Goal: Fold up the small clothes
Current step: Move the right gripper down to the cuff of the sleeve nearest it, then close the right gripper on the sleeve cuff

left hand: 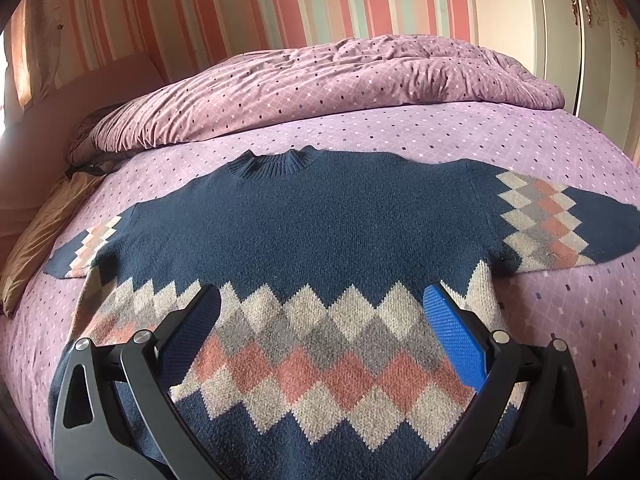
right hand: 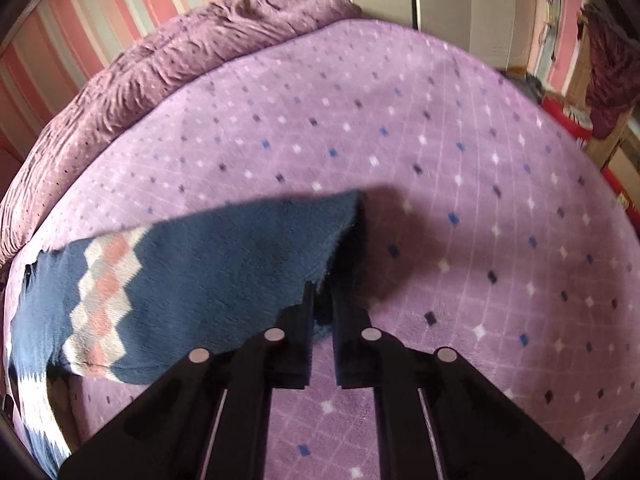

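A navy knit sweater (left hand: 320,224) with grey, cream and pink diamonds lies flat on the purple bedspread (left hand: 560,320), collar away from me, both sleeves spread out. My left gripper (left hand: 320,308) is open and empty, hovering over the sweater's lower diamond band. In the right wrist view my right gripper (right hand: 322,300) is shut on the cuff end of the right sleeve (right hand: 200,272) and holds it lifted off the bedspread (right hand: 440,160); a shadow lies under it.
A rumpled purple duvet (left hand: 320,84) is piled along the far side of the bed by the striped wall. A tan pillow (left hand: 44,236) lies at the left edge. A white wardrobe (left hand: 580,32) stands at the right. Red boxes (right hand: 576,120) sit beyond the bed.
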